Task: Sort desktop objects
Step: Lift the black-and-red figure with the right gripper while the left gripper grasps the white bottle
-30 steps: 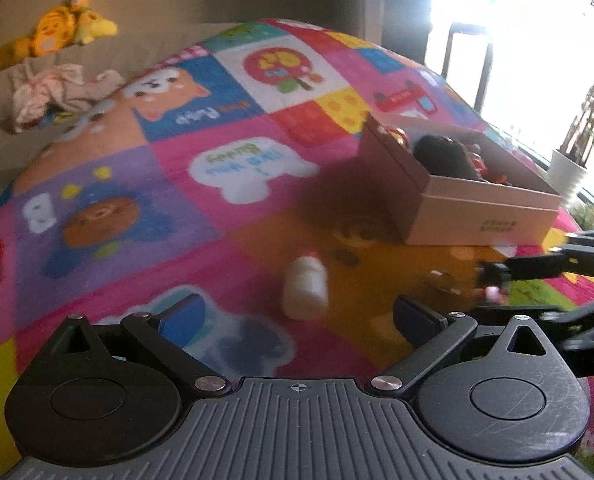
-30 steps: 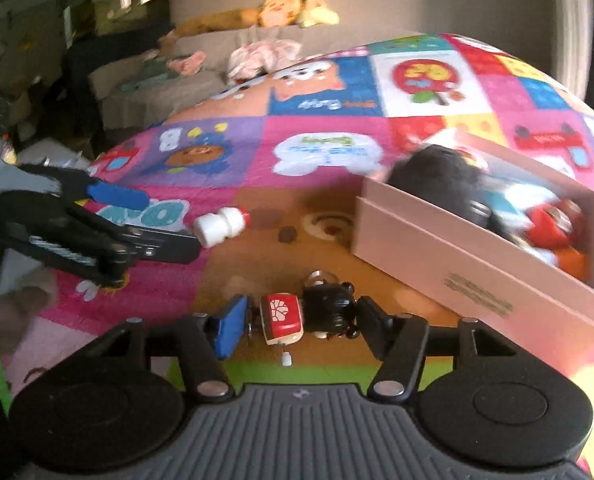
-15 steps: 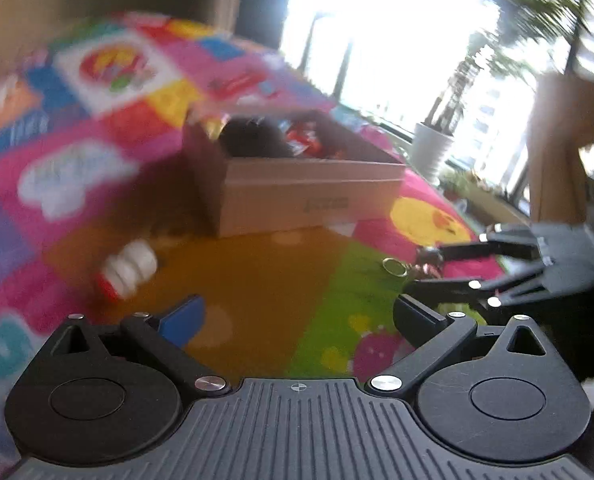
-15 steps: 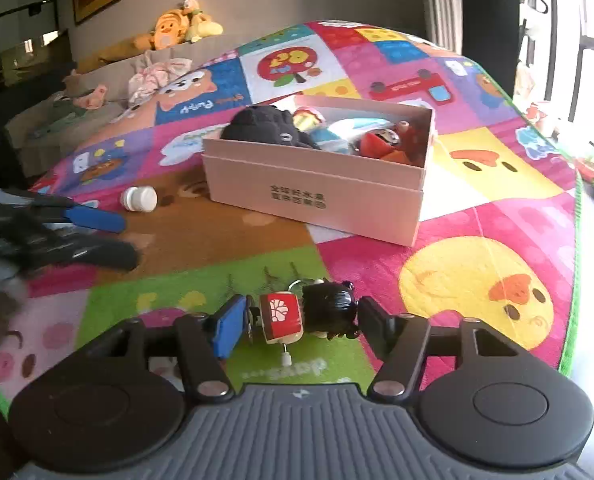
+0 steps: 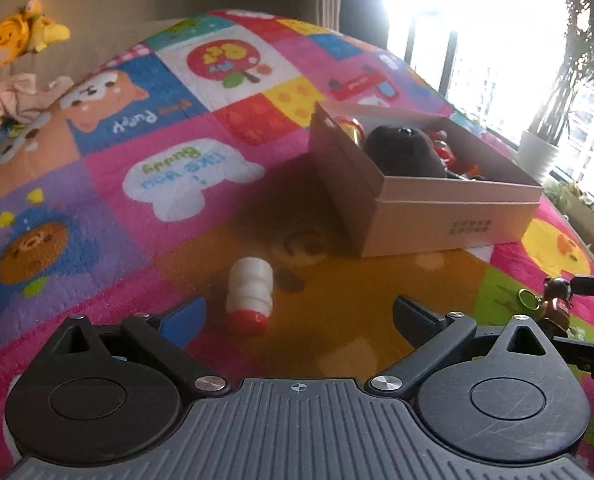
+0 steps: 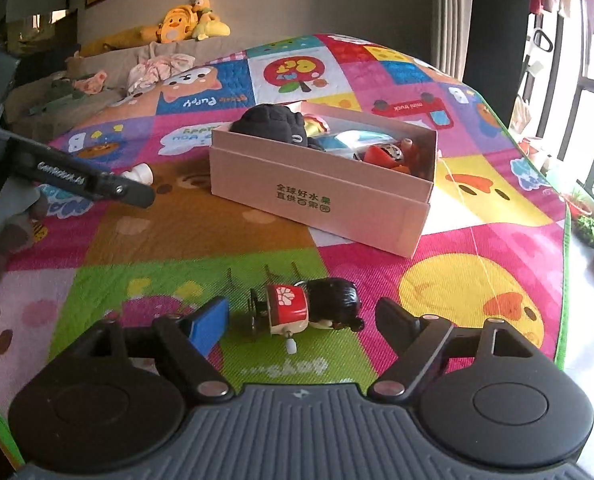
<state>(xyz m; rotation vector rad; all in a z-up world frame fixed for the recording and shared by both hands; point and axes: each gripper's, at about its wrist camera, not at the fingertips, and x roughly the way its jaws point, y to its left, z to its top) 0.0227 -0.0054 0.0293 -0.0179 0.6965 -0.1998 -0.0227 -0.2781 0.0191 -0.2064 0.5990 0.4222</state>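
Observation:
A small doll toy [image 6: 309,310] with a black head and red body lies on the green patch of the play mat between the fingers of my right gripper [image 6: 303,318], which is open around it. It also shows in the left wrist view [image 5: 557,300]. A white bottle with a red cap [image 5: 250,294] lies on its side on the orange patch, just ahead of my open, empty left gripper [image 5: 297,316]. The bottle also shows in the right wrist view [image 6: 139,174]. A pink cardboard box [image 6: 325,196] holds a black plush and several toys; it also shows in the left wrist view [image 5: 449,216].
The colourful play mat [image 6: 477,280] covers the floor and ends at a green edge on the right. A sofa with plush toys [image 6: 185,24] and clothes stands at the back. Plant pots [image 5: 537,156] stand by the bright window on the right.
My right gripper was shut on the doll toy and has opened; the toy now lies on the mat. My left gripper swung right and came back over the white bottle.

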